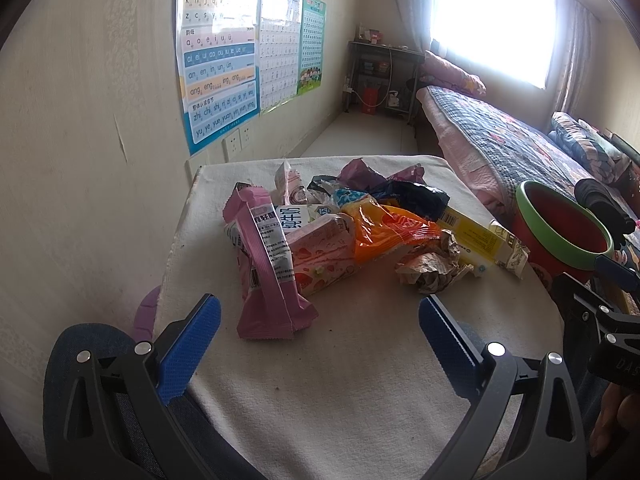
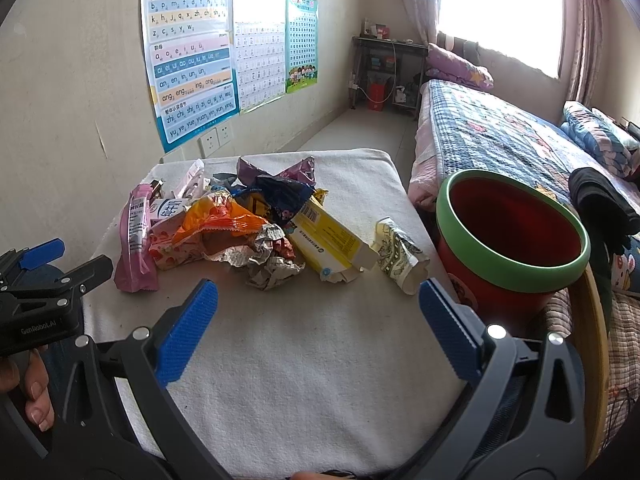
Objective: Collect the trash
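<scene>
- Trash pile (image 2: 240,224) sits mid-counter (image 2: 320,360), wrappers touching.
- Your left claw (image 1: 320,344) and right claw (image 2: 318,332) gape apart, empty.
- Red bin (image 2: 512,236) stands just beside the counter's right edge.

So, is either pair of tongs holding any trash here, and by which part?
Nothing is held. The left tongs and right tongs are both open over the cloth, short of the wrapper pile.

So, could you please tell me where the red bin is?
In the right wrist view, the red bin stands at the right, off the table's right edge, beside the crumpled paper cup.
</scene>
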A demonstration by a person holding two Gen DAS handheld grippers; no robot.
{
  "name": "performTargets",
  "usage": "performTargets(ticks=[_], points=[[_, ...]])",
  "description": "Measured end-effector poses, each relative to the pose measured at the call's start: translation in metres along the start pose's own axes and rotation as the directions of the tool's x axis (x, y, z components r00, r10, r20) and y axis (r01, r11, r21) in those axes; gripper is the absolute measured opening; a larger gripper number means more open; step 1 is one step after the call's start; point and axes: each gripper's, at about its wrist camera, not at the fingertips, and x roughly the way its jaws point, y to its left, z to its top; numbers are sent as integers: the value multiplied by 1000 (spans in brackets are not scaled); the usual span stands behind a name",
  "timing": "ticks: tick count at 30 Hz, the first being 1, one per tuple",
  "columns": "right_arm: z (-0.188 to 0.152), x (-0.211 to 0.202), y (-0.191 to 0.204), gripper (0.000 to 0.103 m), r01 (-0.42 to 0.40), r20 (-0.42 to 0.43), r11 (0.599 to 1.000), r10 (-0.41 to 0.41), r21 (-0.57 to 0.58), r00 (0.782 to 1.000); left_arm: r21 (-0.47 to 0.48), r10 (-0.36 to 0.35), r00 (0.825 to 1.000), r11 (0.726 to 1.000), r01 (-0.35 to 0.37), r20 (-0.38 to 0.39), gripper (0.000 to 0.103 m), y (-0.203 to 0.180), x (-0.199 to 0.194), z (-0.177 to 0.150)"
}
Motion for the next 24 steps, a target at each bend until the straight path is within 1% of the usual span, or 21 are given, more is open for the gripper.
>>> performTargets(ticks=[11,15,19,22,24], points=[[0,1,-1,99,-2,-2,1000,2,10,1000,6,2,1000,1000,-2,-3,95,1,0,-4],[-1,5,4,99,-2,-14,1000,2,-8,1000,-18,-2,1000,1000,2,-2,95,2,3,-4],[0,-1,2,99,-2,3,1000,2,-4,1000,-27,-2,1000,1000,1,-18,95,2,5,-4],[0,3,-3,99,-17,-14,1000,17,22,1000,-16,1,1000,1000,-2,-14,95,-2,2,-4],[-1,6,-2,99,-21,-28,1000,21,18,999,-25,0,1000,1000,-1,-14,95,0,2,-3]])
